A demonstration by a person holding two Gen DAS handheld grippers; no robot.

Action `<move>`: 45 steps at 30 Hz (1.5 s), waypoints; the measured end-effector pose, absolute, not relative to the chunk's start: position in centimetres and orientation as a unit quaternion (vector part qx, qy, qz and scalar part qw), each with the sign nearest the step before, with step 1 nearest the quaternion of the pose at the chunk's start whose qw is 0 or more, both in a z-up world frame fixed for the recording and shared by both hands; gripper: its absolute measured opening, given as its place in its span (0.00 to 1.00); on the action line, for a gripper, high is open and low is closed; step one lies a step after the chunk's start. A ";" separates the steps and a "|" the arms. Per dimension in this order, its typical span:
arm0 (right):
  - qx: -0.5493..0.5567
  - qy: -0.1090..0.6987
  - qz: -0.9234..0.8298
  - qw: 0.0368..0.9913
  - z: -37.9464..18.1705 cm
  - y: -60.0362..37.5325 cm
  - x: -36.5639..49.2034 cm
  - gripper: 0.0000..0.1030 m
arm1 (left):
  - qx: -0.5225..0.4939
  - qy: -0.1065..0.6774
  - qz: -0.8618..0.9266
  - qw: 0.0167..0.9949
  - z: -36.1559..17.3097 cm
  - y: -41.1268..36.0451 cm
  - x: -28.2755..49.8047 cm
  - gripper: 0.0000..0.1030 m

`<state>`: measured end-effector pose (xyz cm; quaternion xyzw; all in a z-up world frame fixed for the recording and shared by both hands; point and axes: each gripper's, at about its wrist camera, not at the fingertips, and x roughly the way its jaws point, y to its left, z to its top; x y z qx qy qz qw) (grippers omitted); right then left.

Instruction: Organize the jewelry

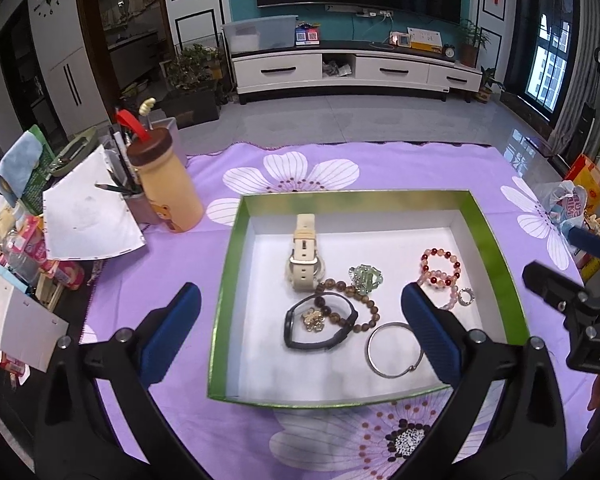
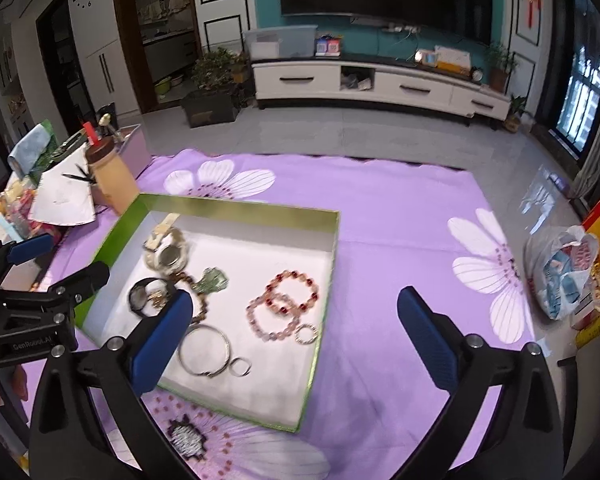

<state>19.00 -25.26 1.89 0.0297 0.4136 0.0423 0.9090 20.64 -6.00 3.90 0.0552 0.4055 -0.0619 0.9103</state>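
Note:
A green-rimmed tray (image 1: 496,248) with a white floor sits on the purple flowered cloth. In it lie a cream watch (image 1: 305,258), a black band (image 1: 320,326), a brown bead bracelet (image 1: 354,304), a green bead piece (image 1: 365,276), pink-red bead bracelets (image 1: 440,268), a silver bangle (image 1: 394,350) and a sparkly ring (image 1: 466,296). My left gripper (image 1: 300,320) is open and empty above the tray's near half. My right gripper (image 2: 296,332) is open and empty over the tray's right edge (image 2: 324,308), near the bead bracelets (image 2: 284,304) and bangle (image 2: 204,350).
A tan bottle (image 1: 168,192), pen holder and papers (image 1: 88,208) crowd the left side. A plastic bag (image 2: 564,276) and yellow packs lie at the right. The cloth (image 2: 400,220) lies to the right of the tray.

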 end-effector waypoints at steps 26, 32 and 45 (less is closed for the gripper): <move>-0.010 0.395 0.027 0.918 6.8 -22.7 17.5 0.99 | 0.041 0.412 -0.028 0.910 8.1 -4.0 18.8 0.98; -0.013 0.399 0.025 0.917 6.6 -22.7 17.9 0.99 | 0.036 0.417 -0.028 0.908 7.9 -3.7 19.5 0.98; -0.019 0.403 0.021 0.915 5.9 -22.4 18.5 0.99 | 0.038 0.423 -0.022 0.905 6.9 -3.5 20.1 0.98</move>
